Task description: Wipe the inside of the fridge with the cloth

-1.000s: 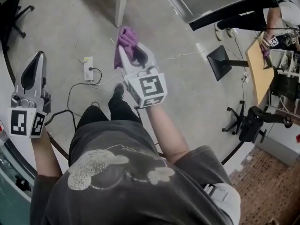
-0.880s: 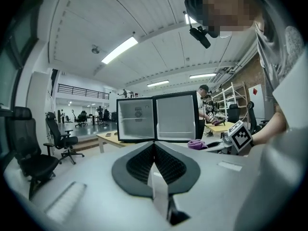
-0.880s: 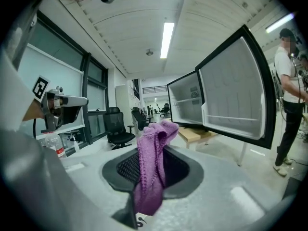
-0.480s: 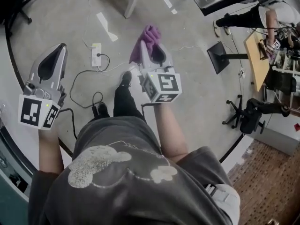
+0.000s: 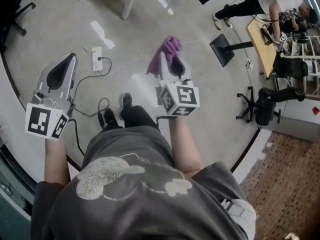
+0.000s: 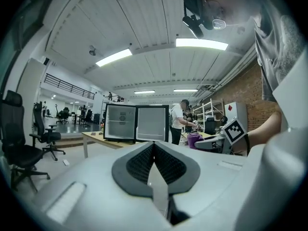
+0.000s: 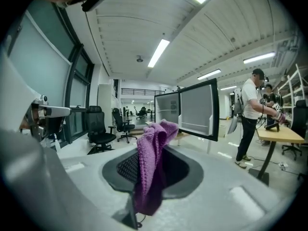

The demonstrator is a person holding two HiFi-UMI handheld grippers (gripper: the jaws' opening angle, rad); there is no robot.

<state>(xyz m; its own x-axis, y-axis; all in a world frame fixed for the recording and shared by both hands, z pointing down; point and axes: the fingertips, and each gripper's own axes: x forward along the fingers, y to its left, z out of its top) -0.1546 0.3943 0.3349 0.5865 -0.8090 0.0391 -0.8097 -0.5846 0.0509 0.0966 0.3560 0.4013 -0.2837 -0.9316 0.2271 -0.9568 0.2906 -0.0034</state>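
Observation:
A purple knitted cloth [image 7: 150, 161] hangs from my right gripper [image 7: 147, 150], whose jaws are shut on it; in the head view the cloth [image 5: 169, 49] sticks out past the right gripper [image 5: 169, 60], held over the concrete floor. My left gripper [image 6: 154, 145] is shut with nothing in it and is held out at the left [image 5: 68, 59]. A small black fridge [image 6: 136, 123] stands on a wooden table some way ahead, its door swung wide open and the white inside showing. The right gripper view has the fridge [image 7: 187, 110] beyond the cloth. Neither gripper is near it.
A white power strip [image 5: 96, 59] and black cables lie on the floor by my feet. A table leg [image 5: 131, 1] stands ahead. At the right are a black monitor base [image 5: 222, 49], an office chair [image 5: 264, 109] and a person [image 5: 265, 1] at a wooden desk [image 5: 262, 41].
The person holding the grippers has stepped forward over the floor; the power strip and table leg have shifted in view. Both grippers stay shut, the right still holding the cloth.

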